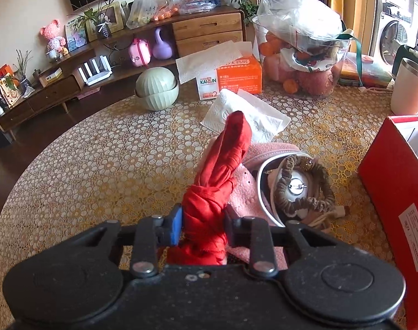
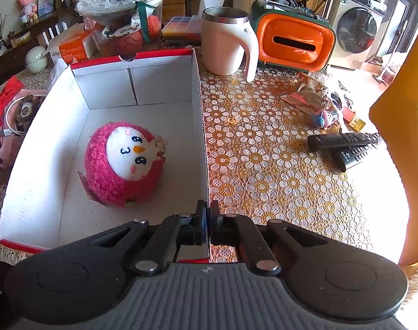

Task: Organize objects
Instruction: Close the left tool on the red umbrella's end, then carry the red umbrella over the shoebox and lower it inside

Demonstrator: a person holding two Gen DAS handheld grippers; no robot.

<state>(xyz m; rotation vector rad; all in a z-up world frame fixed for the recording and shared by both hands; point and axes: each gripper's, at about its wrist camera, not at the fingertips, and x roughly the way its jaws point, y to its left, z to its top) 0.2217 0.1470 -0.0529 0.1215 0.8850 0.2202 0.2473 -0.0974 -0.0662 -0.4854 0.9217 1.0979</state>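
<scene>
A: On the patterned table (image 1: pixel 98 165), what does the left gripper (image 1: pixel 202 227) hold?

B: The knotted red cloth (image 1: pixel 222 173); its pads press both sides, apparently for transfer into the white box (image 2: pixel 142 88).

A: And the right gripper (image 2: pixel 208 221)?

B: Clamped on the box's side wall, jaws narrow, probably steadying it. A pink plush toy (image 2: pixel 123 162) already lies inside.

A: Obstructions?

B: The box's red wall stands between. A pink pouch (image 1: pixel 264 170) with a hair tie (image 1: pixel 305 187) lies beside the cloth; tissues (image 1: pixel 250 121) lie beyond.

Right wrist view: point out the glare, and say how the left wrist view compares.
Right wrist view: sunlight washes out the tablecloth at the right edge, past the remotes. Left wrist view: evenly lit, no blown-out patch; fisheye bends the table's edge and the TV cabinet.
</scene>
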